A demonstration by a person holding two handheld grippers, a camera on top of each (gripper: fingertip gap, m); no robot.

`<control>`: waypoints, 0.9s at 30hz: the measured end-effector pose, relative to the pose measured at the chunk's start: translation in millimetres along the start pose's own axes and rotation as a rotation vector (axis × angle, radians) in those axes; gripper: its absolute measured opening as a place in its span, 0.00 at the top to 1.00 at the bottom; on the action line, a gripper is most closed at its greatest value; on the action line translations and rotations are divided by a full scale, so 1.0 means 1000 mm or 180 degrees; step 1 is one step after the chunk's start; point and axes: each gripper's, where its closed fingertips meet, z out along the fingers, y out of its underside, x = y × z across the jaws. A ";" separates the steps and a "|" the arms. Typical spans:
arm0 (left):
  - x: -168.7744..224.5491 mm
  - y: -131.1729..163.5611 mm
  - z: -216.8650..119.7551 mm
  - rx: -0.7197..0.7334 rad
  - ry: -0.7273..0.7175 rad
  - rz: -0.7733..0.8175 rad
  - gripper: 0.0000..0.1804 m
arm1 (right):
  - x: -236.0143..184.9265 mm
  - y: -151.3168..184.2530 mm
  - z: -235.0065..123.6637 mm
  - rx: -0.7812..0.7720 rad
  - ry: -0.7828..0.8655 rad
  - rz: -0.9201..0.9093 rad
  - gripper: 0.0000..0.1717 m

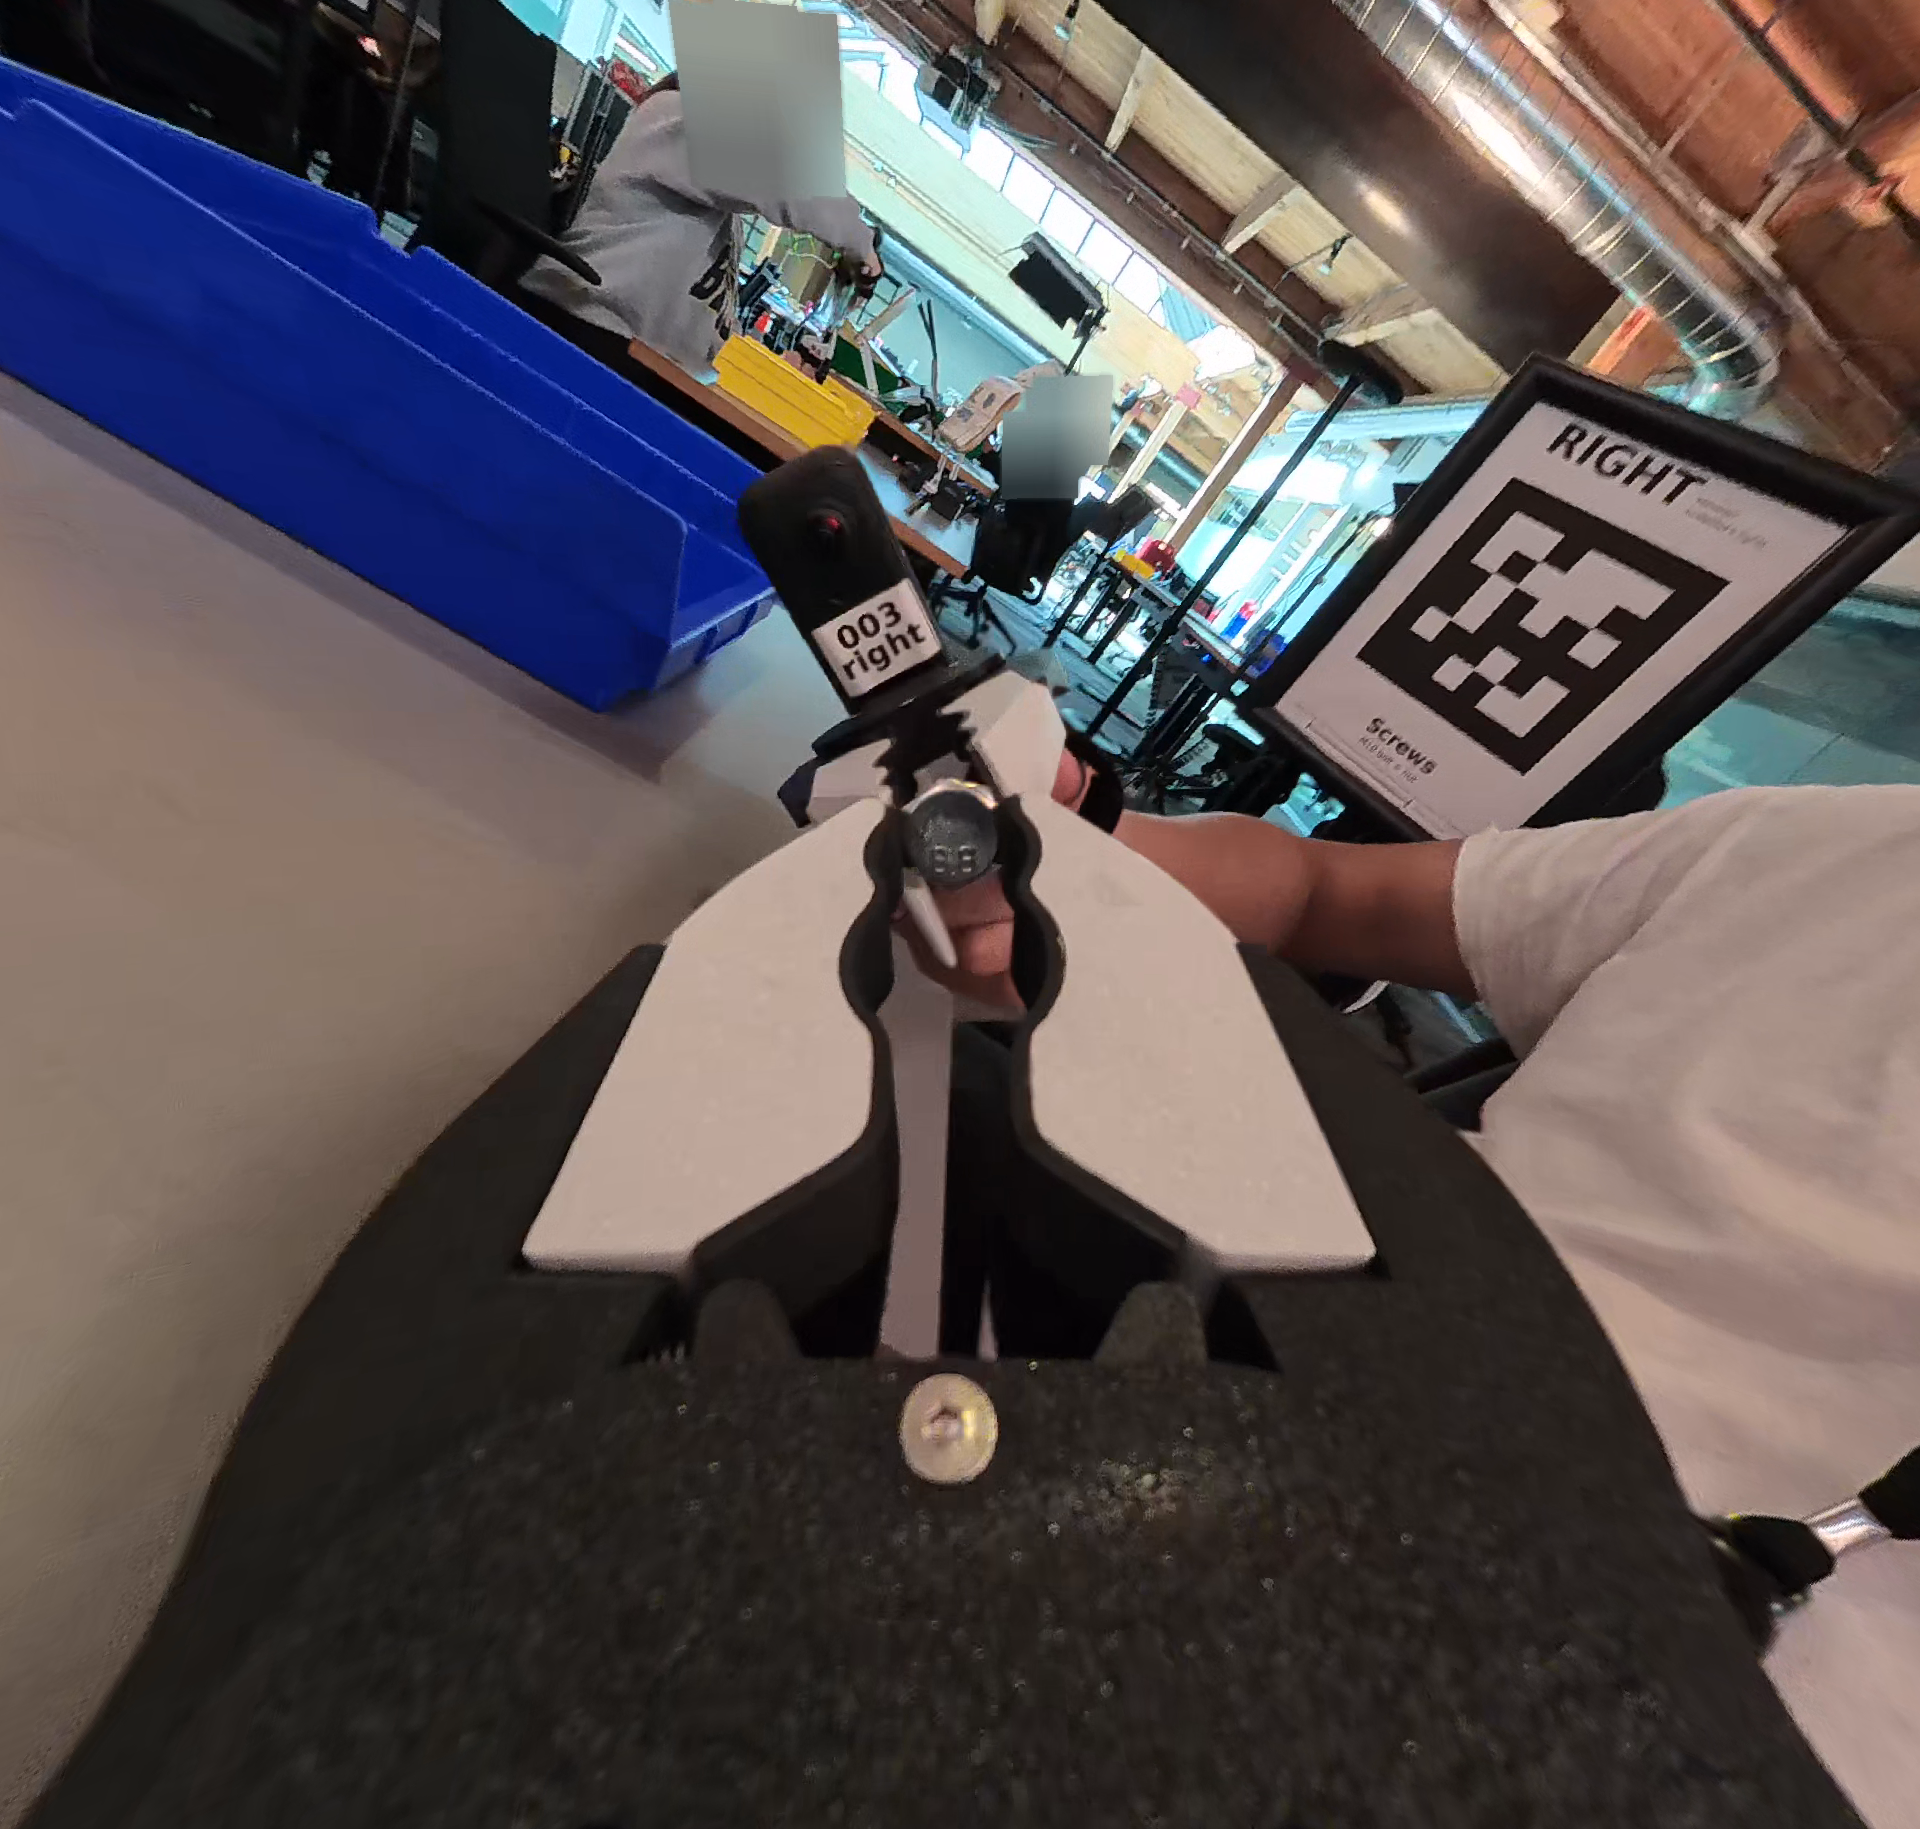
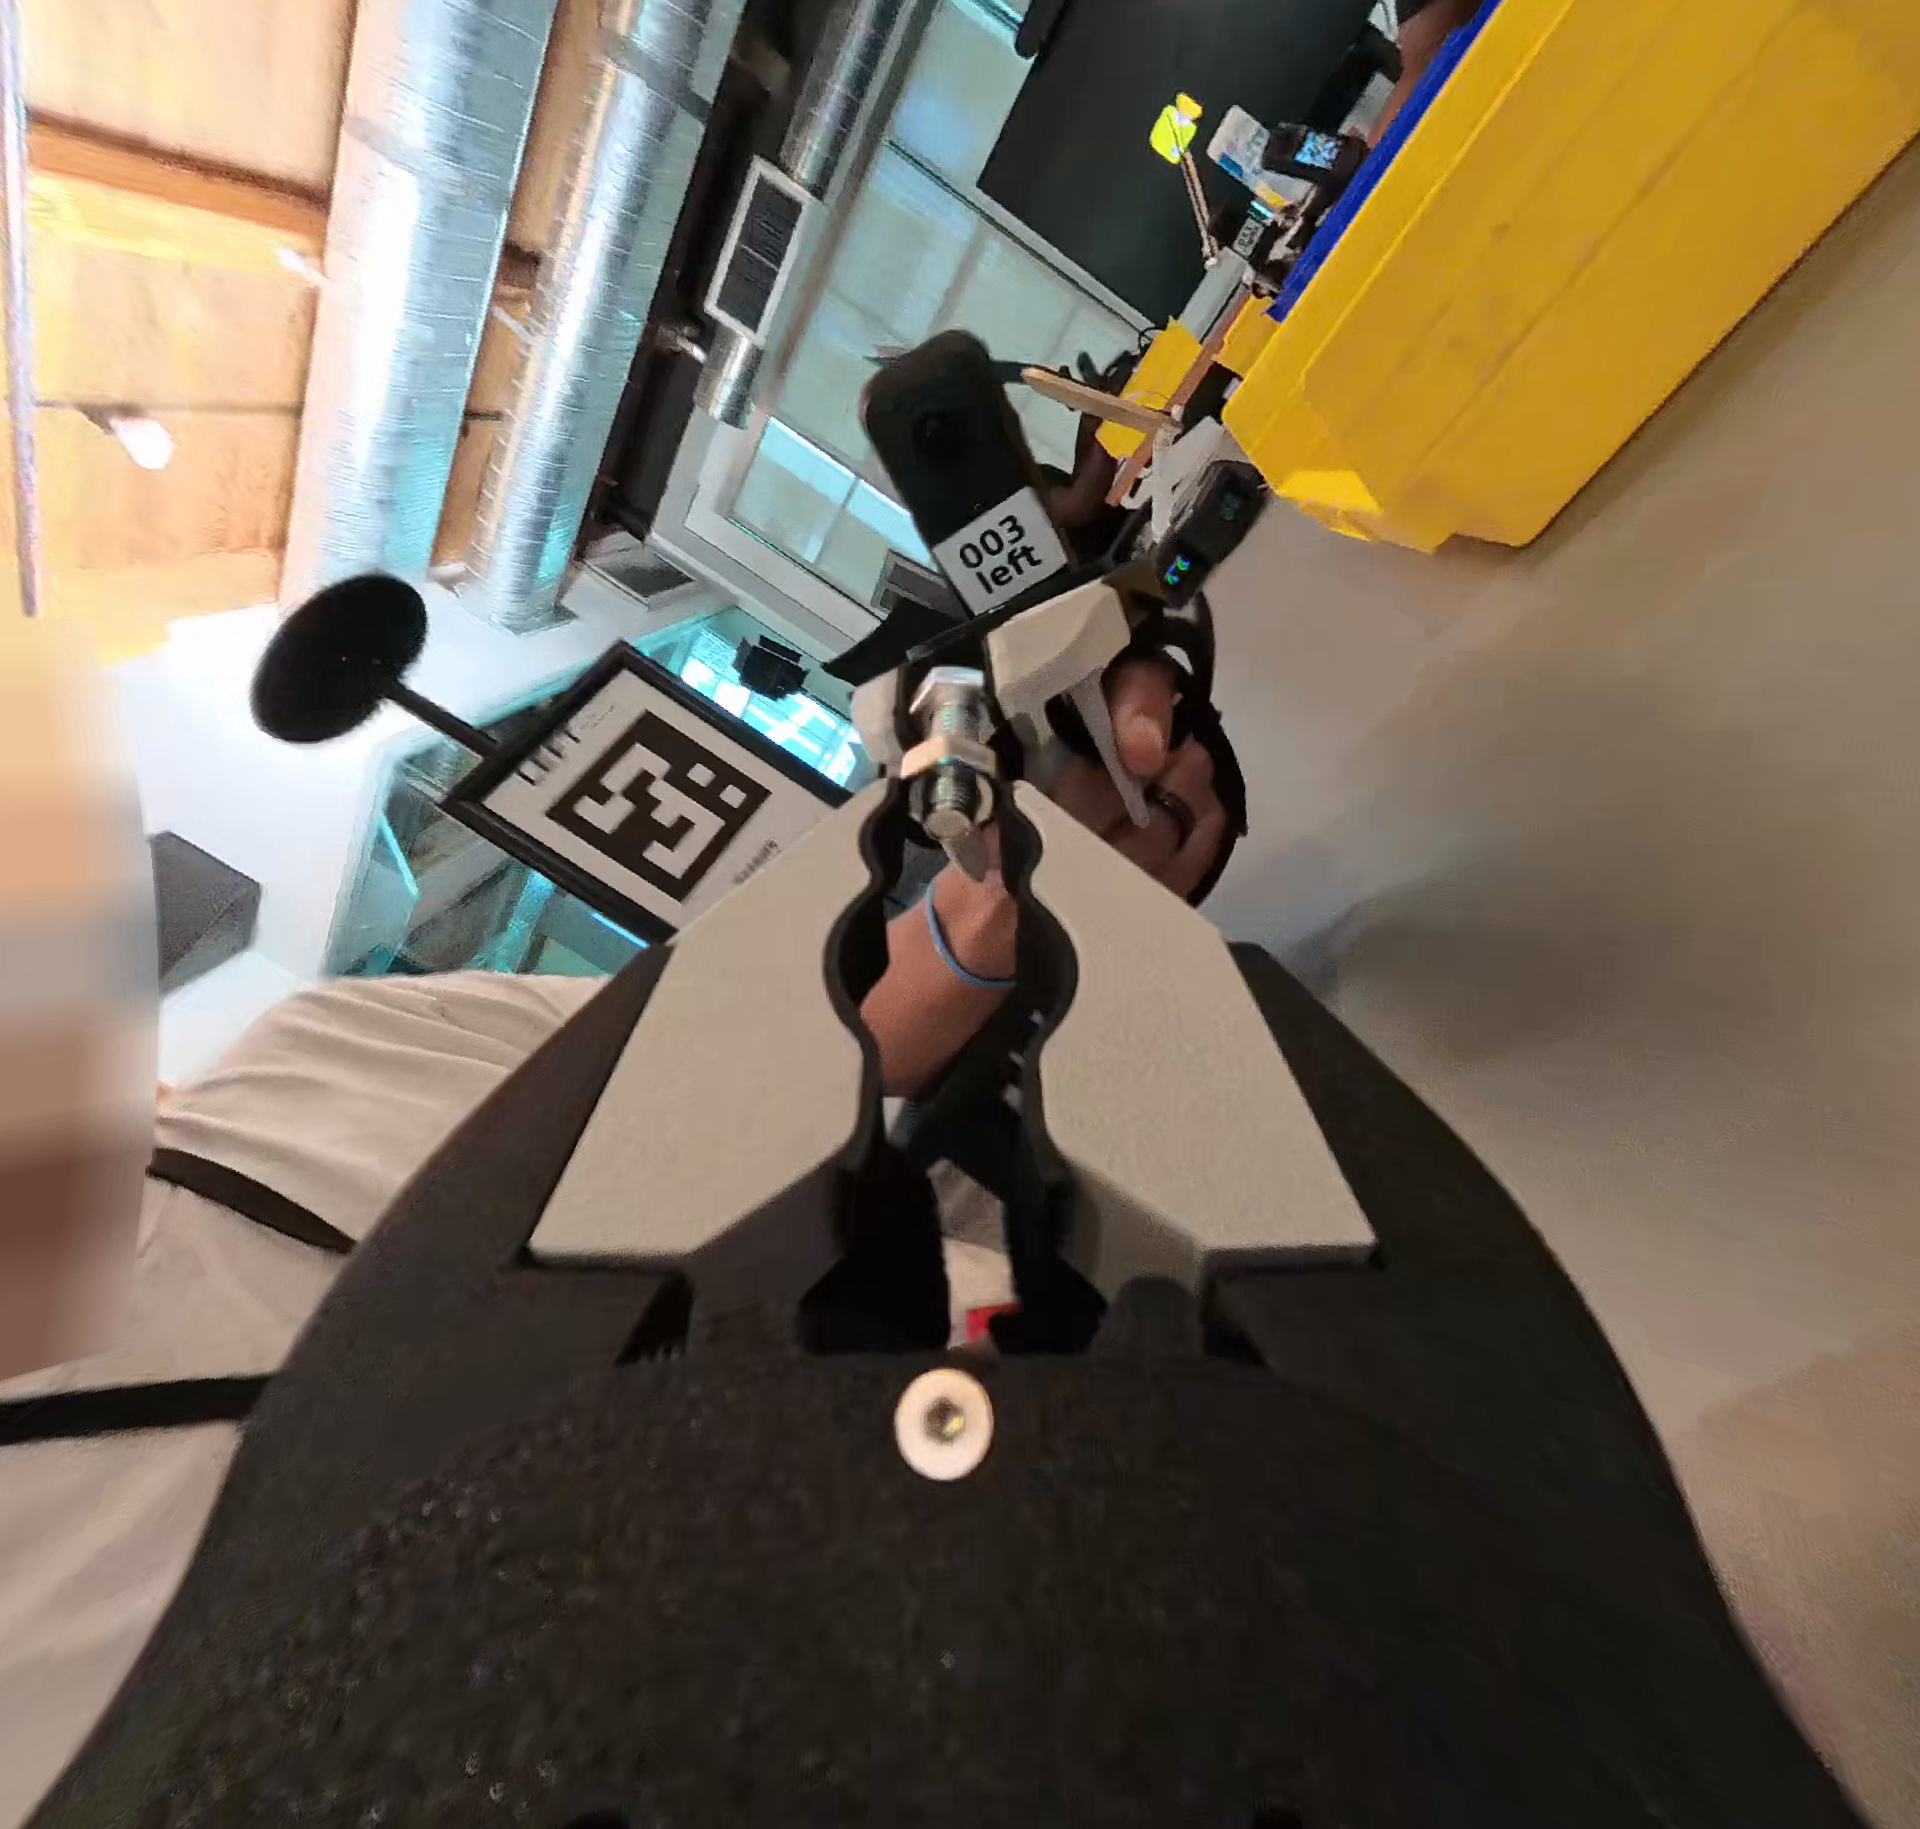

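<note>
Left tool (image 1: 951, 829): clamped on the hexagonal head of a silver steel bolt (image 2: 961, 709), pads pressed to its sides
Right tool (image 2: 948, 813): closed on a silver hexagonal nut (image 2: 940, 753) partway along the thread, facing the left tool
Bolt position: in the air beside the pale grey tabletop (image 1: 260, 948), spanning both tools
Handling, judged: grip best on flats, both tools on one axis, thread square
Surroundings: blue plastic bin (image 1: 312, 377); yellow plastic bin (image 2: 1558, 221); black-framed marker sign (image 1: 1538, 616)

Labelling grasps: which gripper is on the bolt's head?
The left gripper: the bolt's hex head sits end-on between its fingertips. The right gripper instead clamps the nut on the threaded end.
</note>
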 end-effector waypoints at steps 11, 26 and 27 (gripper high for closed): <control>0.004 -0.021 -0.008 0.0491 0.0493 -0.0988 0.90 | 0.031 -0.020 -0.025 -0.0783 0.2398 -0.4497 0.66; 0.006 0.009 0.009 0.0015 0.0569 -0.1298 0.91 | -0.006 0.000 -0.015 -0.1058 0.2952 -0.8080 0.90; 0.007 0.009 0.009 0.0019 0.0585 -0.1298 0.91 | -0.007 0.000 -0.015 -0.1028 0.2942 -0.8037 0.90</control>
